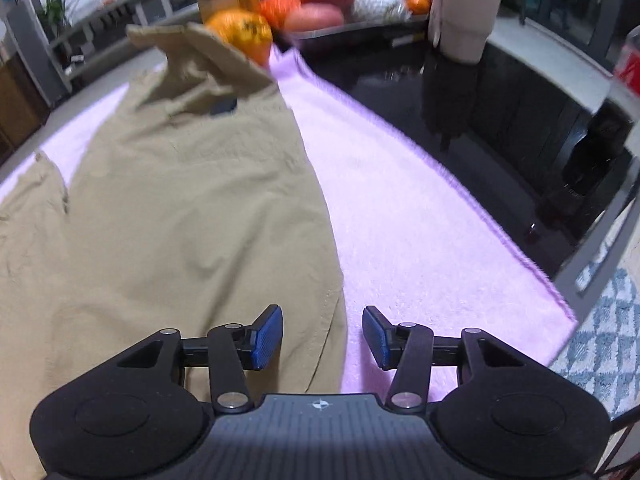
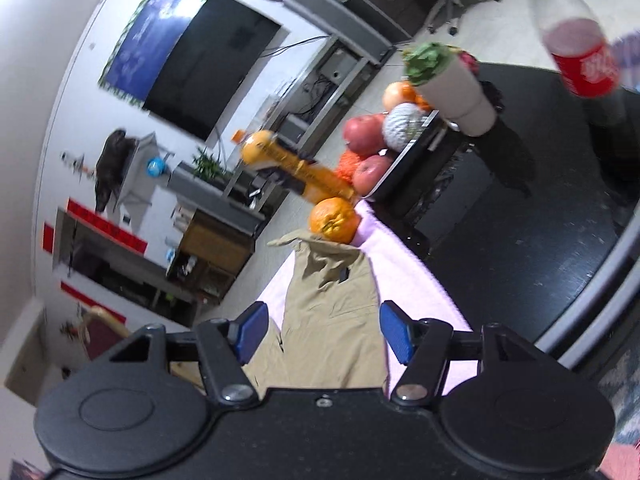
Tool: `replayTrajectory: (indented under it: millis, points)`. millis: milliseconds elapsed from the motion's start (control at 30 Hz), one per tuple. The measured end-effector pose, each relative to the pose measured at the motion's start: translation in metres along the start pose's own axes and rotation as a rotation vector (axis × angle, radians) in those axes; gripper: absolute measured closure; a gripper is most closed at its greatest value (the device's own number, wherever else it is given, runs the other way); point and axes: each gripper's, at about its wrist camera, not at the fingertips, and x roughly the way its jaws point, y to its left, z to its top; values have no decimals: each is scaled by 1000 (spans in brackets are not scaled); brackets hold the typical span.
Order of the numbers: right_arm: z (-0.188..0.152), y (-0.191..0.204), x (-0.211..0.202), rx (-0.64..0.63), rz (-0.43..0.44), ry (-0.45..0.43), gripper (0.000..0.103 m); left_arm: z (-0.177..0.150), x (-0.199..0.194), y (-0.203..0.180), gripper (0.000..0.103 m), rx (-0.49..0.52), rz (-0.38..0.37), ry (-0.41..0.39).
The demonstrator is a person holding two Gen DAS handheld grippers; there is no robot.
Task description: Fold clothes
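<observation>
Here the khaki trousers (image 1: 192, 208) edge sits under the empty left claw (image 1: 322, 338)

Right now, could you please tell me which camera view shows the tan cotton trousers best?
The left wrist view: the tan cotton trousers fill its left half, close on the pink towel. The right wrist view shows only a smaller, tilted strip of them behind its claw.

Orange (image 1: 240, 32), fruit tray (image 1: 344, 28), cola bottle (image 2: 580, 56)
</observation>
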Motion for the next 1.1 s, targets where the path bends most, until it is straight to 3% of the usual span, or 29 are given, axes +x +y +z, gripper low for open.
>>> replayTrajectory:
  millis: [167, 233, 333, 467, 600, 800, 933, 1033, 1100]
  points:
    - [4, -25, -1, 40, -10, -7, 42, 0, 10, 4, 56, -46, -20, 1]
    - [5, -32, 2, 53, -11, 0, 42, 4, 8, 11, 89, -69, -33, 3]
    - [6, -33, 7, 49, -6, 14, 42, 9, 4, 23, 100, -102, -59, 12]
    - [13, -15, 14, -13, -4, 25, 42, 17, -29, 36, 101, -98, -71, -59]
    - [29, 30, 37, -149, 22, 47, 42, 19, -67, 61, 101, -124, -89, -143]
    - [53, 88, 138, -410, 26, 104, 40, 11, -96, 91, 101, -174, -127, -212]
    - [60, 86, 239, -515, -118, 166, 57, 6, -97, 105, 101, -199, -160, -219]
    - [60, 72, 305, -535, -212, 217, 57, 4, -98, 119, 101, -227, -188, -223]
    - [60, 55, 336, -484, -233, 243, 55, 4, -98, 129, 101, -250, -210, -223]
